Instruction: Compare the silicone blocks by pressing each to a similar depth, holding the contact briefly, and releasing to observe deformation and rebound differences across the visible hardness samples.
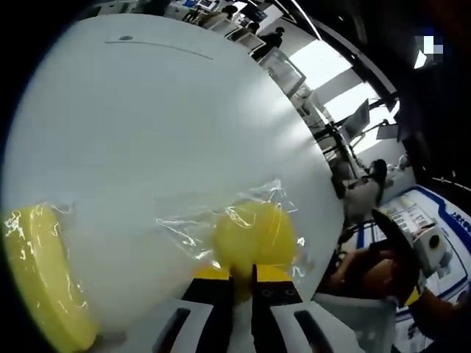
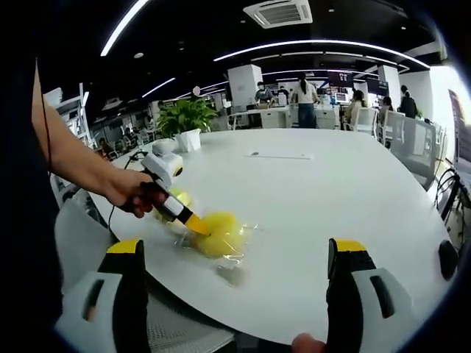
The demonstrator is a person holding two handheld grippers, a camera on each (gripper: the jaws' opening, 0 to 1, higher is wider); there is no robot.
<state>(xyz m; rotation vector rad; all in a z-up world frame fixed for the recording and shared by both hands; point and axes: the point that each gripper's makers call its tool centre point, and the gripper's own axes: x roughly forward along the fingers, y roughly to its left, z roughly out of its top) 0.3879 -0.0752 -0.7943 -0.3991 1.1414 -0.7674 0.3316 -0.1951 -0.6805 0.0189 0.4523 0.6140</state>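
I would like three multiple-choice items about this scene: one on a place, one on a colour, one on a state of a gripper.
1. Where does the wrapped yellow block lie?
A. on the white table
B. on a chair
C. on the floor

2. What colour are the tips of the right gripper?
A. red
B. yellow
C. green

3. How do the jaws of the left gripper stand?
A. wide apart, far from the block
B. folded away
C. close together, at the block

Answers: 1 A, the block rests on the tabletop. 2 B, both jaw ends are yellow. 3 C, the left gripper view shows a narrow gap at the block's near edge.
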